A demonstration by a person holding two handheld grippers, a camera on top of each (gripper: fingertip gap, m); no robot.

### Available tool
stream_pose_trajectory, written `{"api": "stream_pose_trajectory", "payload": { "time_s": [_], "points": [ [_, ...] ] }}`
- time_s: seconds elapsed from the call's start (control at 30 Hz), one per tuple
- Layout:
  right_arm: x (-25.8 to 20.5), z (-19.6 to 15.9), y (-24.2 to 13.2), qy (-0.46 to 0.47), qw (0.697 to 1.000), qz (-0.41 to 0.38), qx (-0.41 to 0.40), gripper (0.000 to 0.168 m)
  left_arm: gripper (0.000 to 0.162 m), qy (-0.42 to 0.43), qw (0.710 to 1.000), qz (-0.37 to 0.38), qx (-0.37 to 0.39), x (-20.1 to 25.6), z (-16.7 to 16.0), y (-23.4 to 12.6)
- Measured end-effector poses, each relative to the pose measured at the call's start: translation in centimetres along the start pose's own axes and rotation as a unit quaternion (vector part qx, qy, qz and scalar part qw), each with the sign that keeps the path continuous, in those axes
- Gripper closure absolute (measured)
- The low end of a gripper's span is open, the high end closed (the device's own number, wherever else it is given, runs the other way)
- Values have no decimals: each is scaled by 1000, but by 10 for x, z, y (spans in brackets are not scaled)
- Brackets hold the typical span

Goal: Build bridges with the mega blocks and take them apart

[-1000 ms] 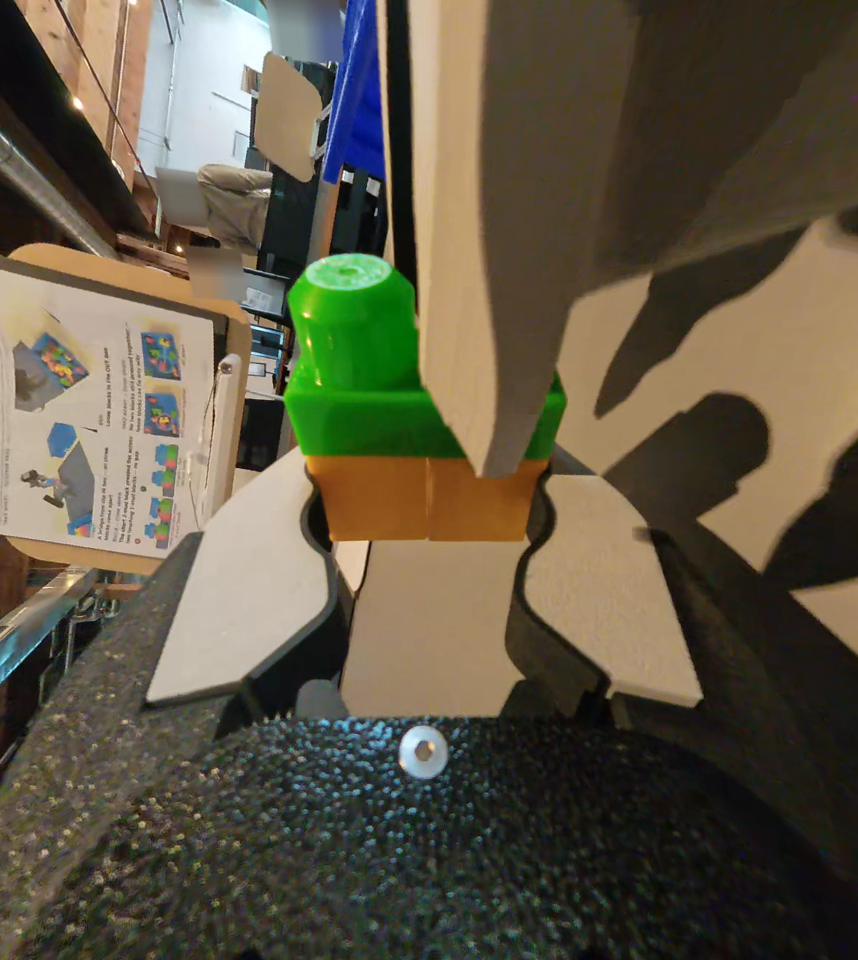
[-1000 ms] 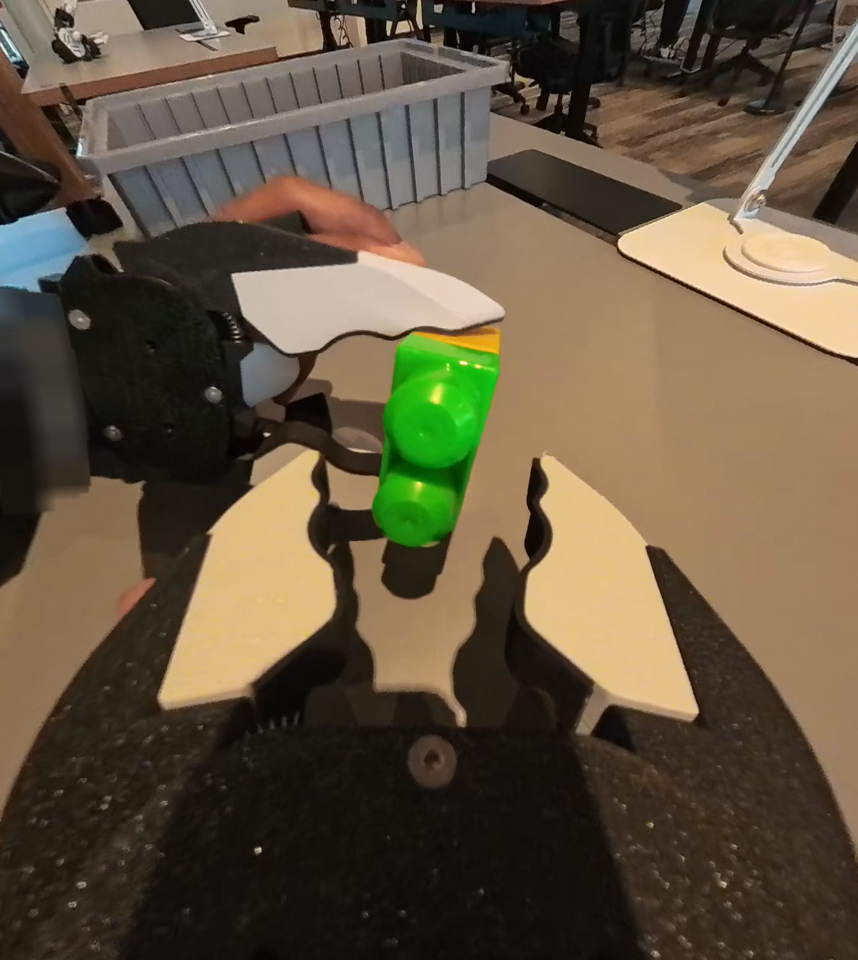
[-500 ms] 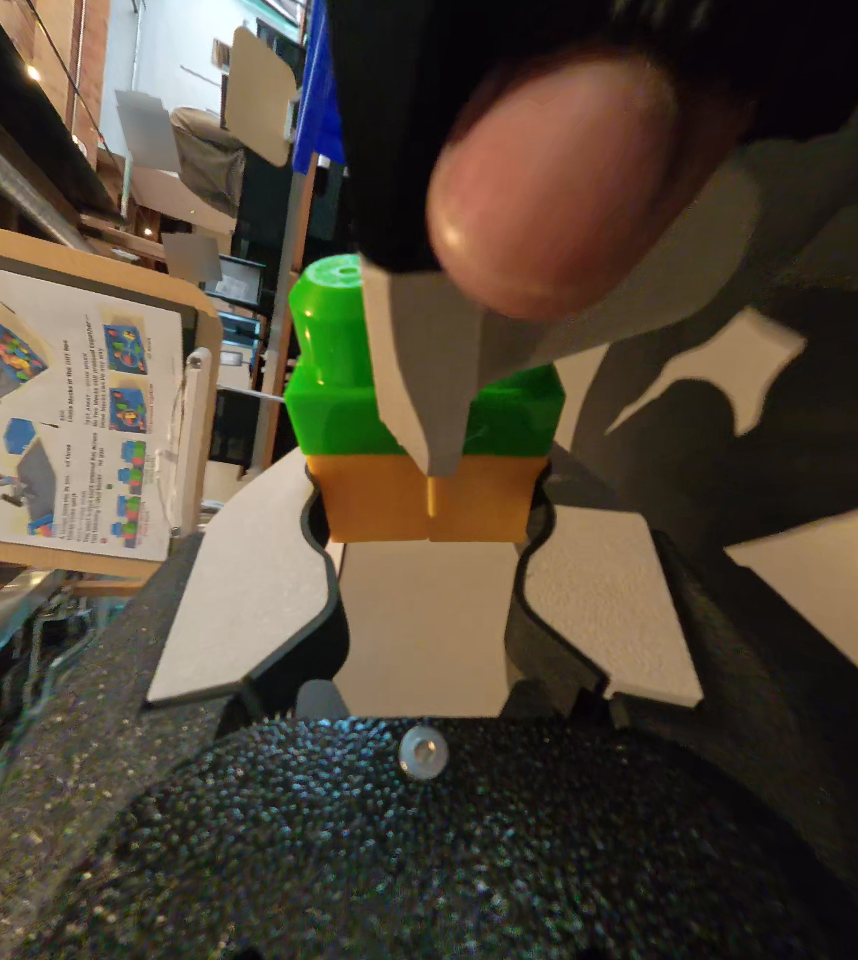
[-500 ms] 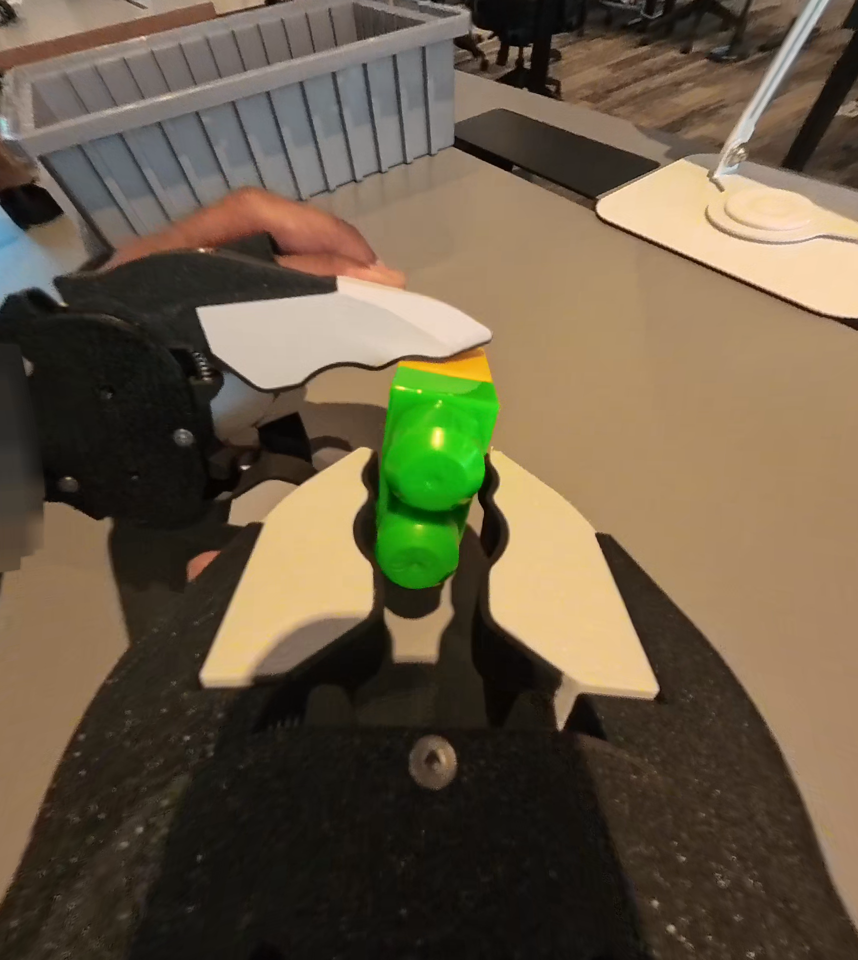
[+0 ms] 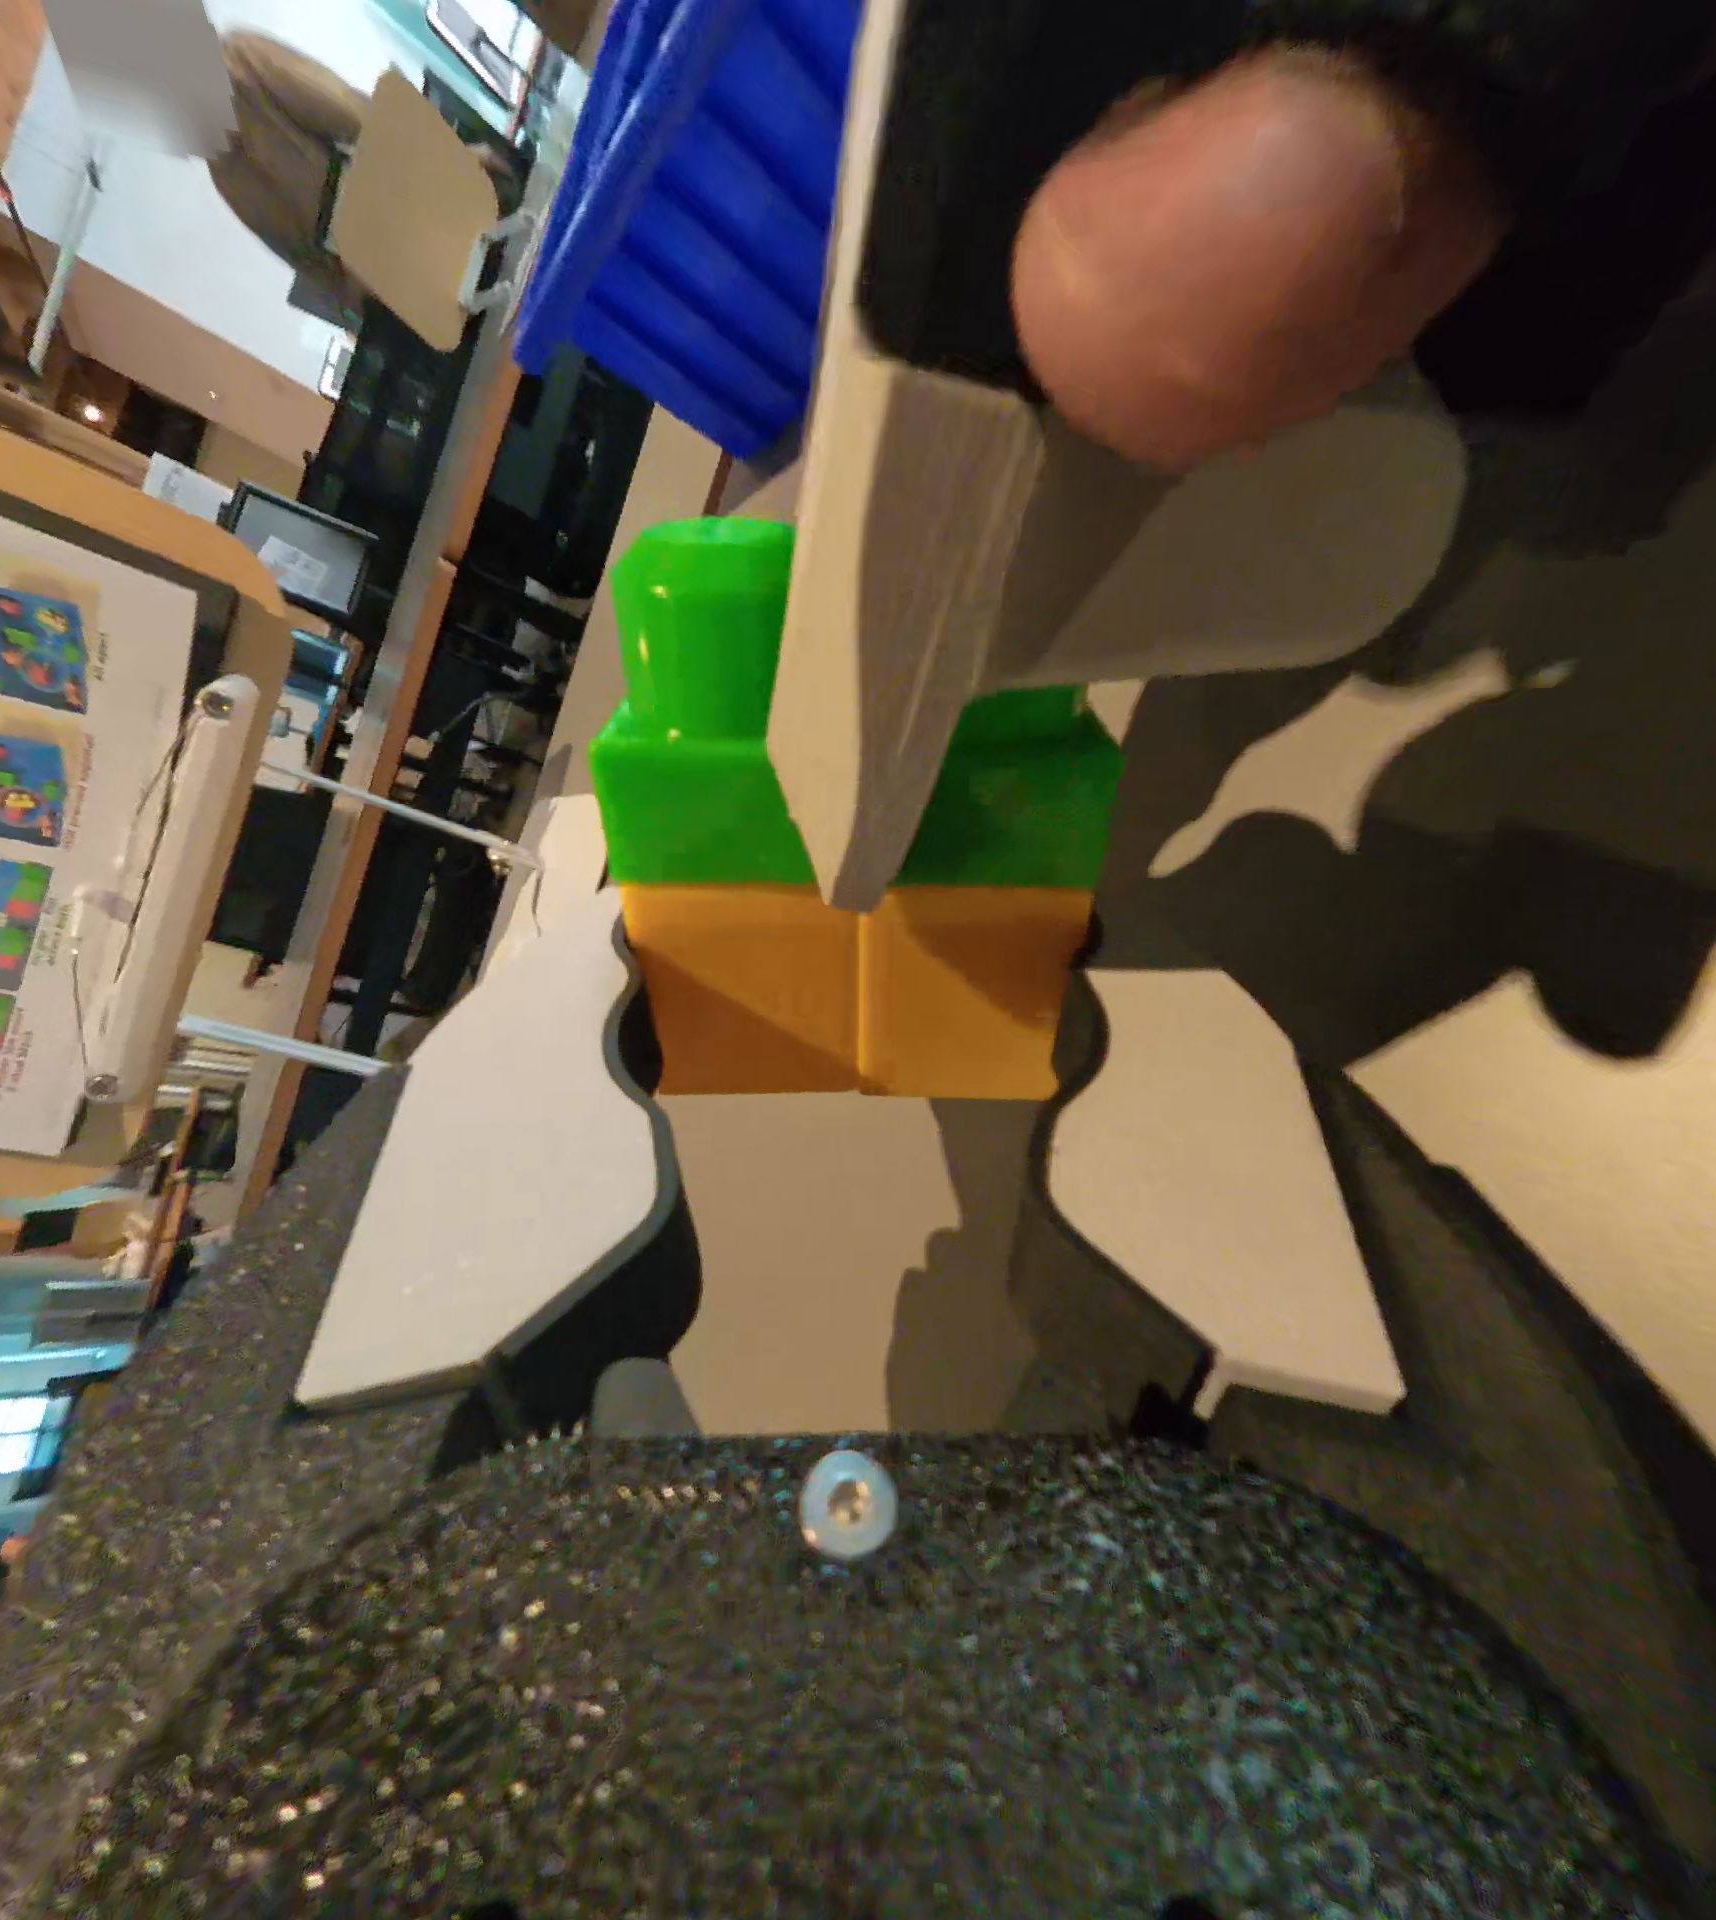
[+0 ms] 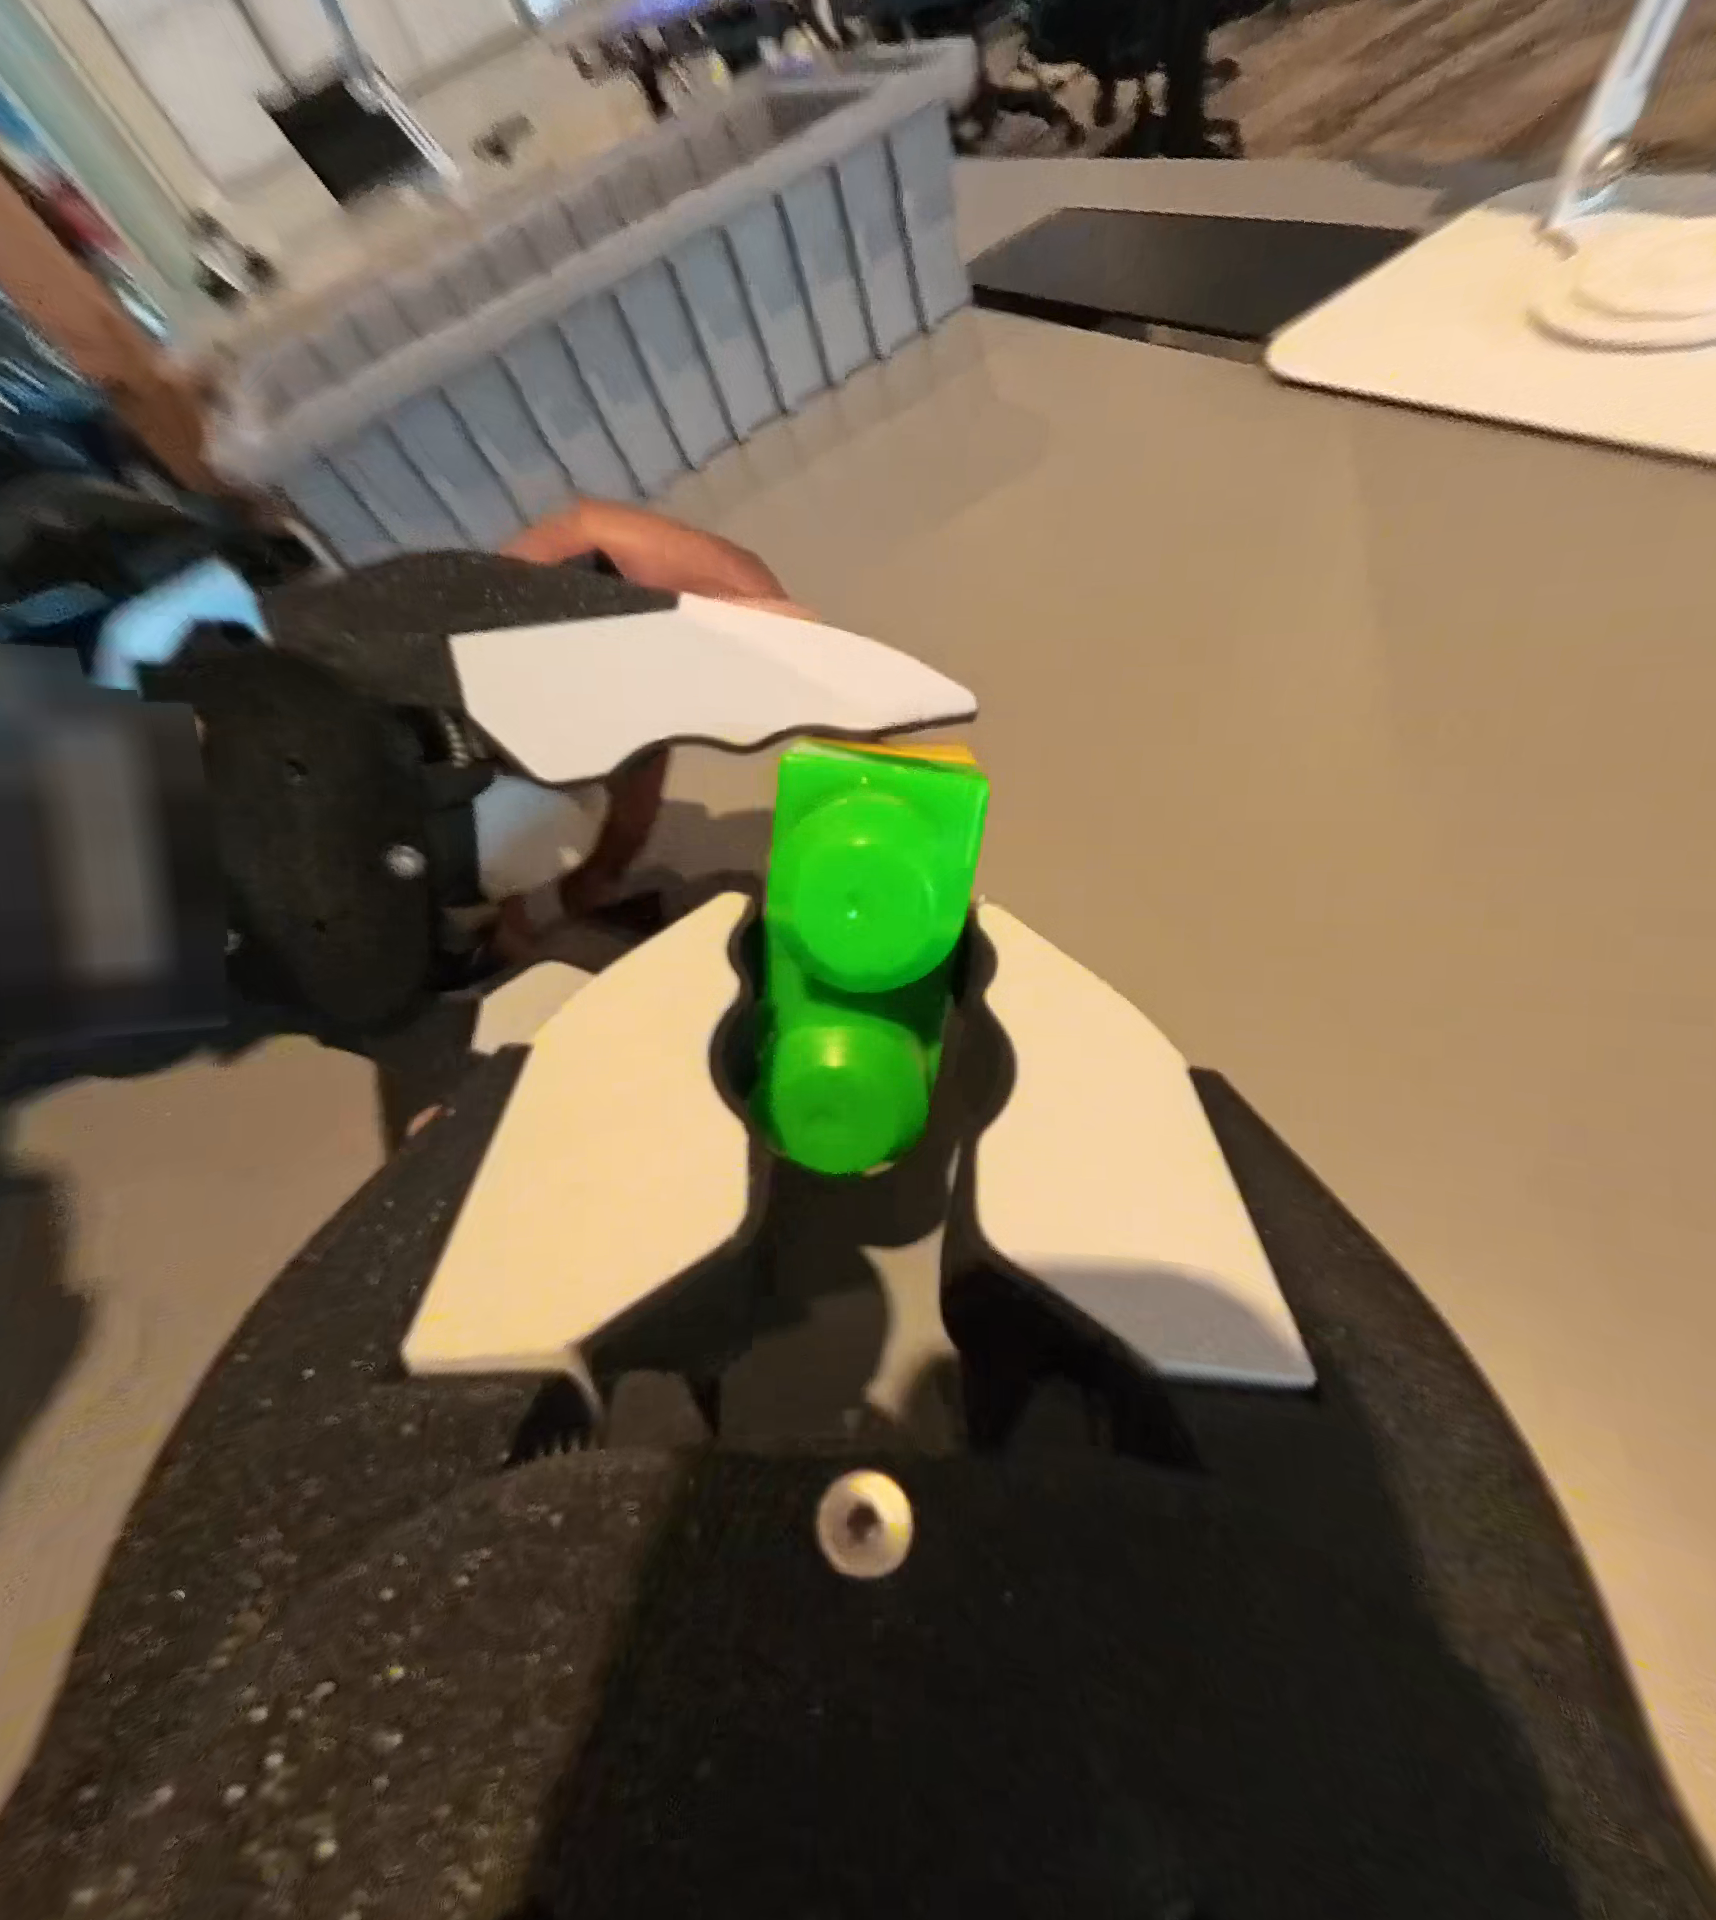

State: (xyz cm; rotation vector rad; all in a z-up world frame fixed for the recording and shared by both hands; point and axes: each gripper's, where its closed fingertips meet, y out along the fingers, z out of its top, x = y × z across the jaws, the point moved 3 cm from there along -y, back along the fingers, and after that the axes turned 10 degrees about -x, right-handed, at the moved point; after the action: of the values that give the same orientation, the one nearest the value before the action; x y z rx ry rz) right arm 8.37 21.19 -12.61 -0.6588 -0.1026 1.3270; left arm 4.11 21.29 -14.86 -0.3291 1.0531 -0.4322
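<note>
Nearest, the right gripper [image 6: 859, 1023] is closing its two pale fingers snugly around the green block [image 6: 869, 961], while the left gripper [image 5: 859, 992] is clamping the orange block [image 5: 854, 997] that is stuck to the green one, the joined pair hanging above the grey table [image 6: 1353, 831]. Farther back, the grey ribbed bin [image 6: 667, 374] is sitting on the table, its contents hidden from here, and a blue bin [image 5: 698, 208] is showing behind the blocks, its inside out of sight too.
</note>
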Motion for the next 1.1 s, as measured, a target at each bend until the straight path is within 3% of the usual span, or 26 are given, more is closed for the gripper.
{"api": "stream_pose_trajectory", "payload": {
  "time_s": [0.03, 0.1, 0.2, 0.33, 0.4, 0.6, 0.7, 0.8, 0.9, 1.0, 1.1],
  "points": [
    [0, 0, 1, -27, 999, -35, -12, 133, 87, 10, 1000, 8, -8, -1, -1, 1],
    [-2, 1, 2, -70, 993, -88, -26, 132, 87, 21, 999, 18, -20, -3, -3, 1],
    [-3, 1, 1, -83, 990, -108, -31, 132, 88, 38, 998, 33, -28, -4, -2, 0],
    [-3, 6, -8, 20, 999, 38, 21, 134, 87, -19, 1000, -15, 13, -3, 4, -5],
    [1, 9, -15, 47, 996, 61, 45, 133, 87, -28, 999, -19, -2, -5, -2, -2],
    [-3, 34, -52, -39, 996, -20, 71, 133, 88, -79, 996, -51, -5, -6, -16, 4],
    [1, 61, -105, -68, 989, -100, 83, 133, 88, -59, 997, -51, -5, -1, -17, 4],
    [41, 76, -177, -76, 965, -245, 49, 133, 88, -40, 998, -49, -5, 3, -16, 3],
    [126, 50, -236, -26, 921, -379, -88, 133, 88, -37, 998, -52, 4, 4, -13, 1],
    [204, 13, -263, 67, 912, -374, -153, 133, 88, -31, 998, -52, 7, 6, -10, 0],
    [253, -24, -269, 130, 896, -371, -204, 132, 87, -24, 999, -46, 5, 7, -10, -1]
  ]
}}
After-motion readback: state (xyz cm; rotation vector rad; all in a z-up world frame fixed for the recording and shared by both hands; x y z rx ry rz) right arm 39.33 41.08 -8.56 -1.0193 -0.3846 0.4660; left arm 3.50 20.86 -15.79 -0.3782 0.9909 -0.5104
